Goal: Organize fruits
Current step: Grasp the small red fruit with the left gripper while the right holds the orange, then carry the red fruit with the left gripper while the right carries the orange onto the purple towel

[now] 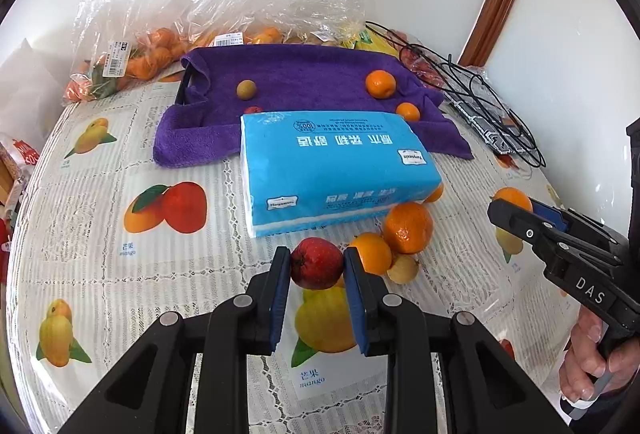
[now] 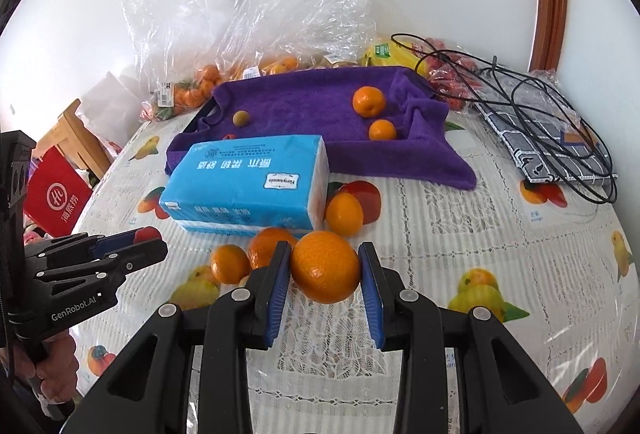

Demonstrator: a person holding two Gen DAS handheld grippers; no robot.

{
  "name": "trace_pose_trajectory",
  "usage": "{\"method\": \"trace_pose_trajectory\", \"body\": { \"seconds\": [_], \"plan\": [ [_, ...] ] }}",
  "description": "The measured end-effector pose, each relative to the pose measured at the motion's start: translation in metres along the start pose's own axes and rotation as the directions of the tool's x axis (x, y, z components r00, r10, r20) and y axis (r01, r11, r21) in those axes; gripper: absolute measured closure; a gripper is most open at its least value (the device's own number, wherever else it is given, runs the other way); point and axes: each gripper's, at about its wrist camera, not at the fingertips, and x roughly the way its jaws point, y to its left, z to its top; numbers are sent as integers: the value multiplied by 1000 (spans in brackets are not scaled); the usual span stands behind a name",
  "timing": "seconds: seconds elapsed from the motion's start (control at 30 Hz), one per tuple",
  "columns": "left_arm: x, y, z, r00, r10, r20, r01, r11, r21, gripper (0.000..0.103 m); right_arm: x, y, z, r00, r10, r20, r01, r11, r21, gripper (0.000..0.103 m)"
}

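Observation:
My left gripper point(image 1: 317, 262) is shut on a small red fruit point(image 1: 317, 263), held just above the table. My right gripper point(image 2: 325, 266) is shut on an orange point(image 2: 325, 267), also off the table. Each gripper shows in the other's view: the right gripper point(image 1: 520, 212) at the right edge, the left gripper point(image 2: 150, 244) at the left. Loose oranges point(image 1: 408, 228) and a small tan fruit point(image 1: 403, 269) lie in front of a blue tissue pack point(image 1: 332, 166). Behind it a purple towel point(image 1: 304, 82) carries two oranges point(image 1: 380, 84), a tan fruit point(image 1: 246, 89) and a half-hidden red fruit.
Clear plastic bags of oranges point(image 1: 152, 54) stand along the wall behind the towel. A checked cloth with black cables point(image 2: 552, 130) lies at the right rear. A red bag point(image 2: 56, 194) and wooden furniture sit beyond the table's left edge. A fruit-print tablecloth point(image 1: 100, 194) covers the table.

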Motion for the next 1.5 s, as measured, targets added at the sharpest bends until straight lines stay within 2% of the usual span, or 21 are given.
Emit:
{"method": "trace_pose_trajectory", "body": {
  "seconds": [0.27, 0.4, 0.53, 0.7, 1.5],
  "plan": [
    [-9, 2, 7, 1000, -3, 29, 3, 1000, 4, 77, 1, 0, 2, 1000, -6, -3, 6, 1000, 11, 69],
    [-10, 3, 12, 999, -4, 33, 4, 1000, 4, 77, -2, -3, 6, 1000, 31, 2, -31, 998, 46, 69],
    [-13, 4, 18, 999, -7, 46, 6, 1000, 6, 77, -3, 1, 12, 1000, 0, 17, -1, 1000, 15, 69],
    [-15, 4, 29, 998, -12, 63, 12, 1000, 10, 77, -1, 2, 21, 1000, 9, 13, -9, 1000, 8, 69],
    [-4, 29, 96, 994, 19, 106, -19, 1000, -5, 77, 24, 6, 88, 997, -3, 78, 5, 1000, -19, 69]
  ]
}}
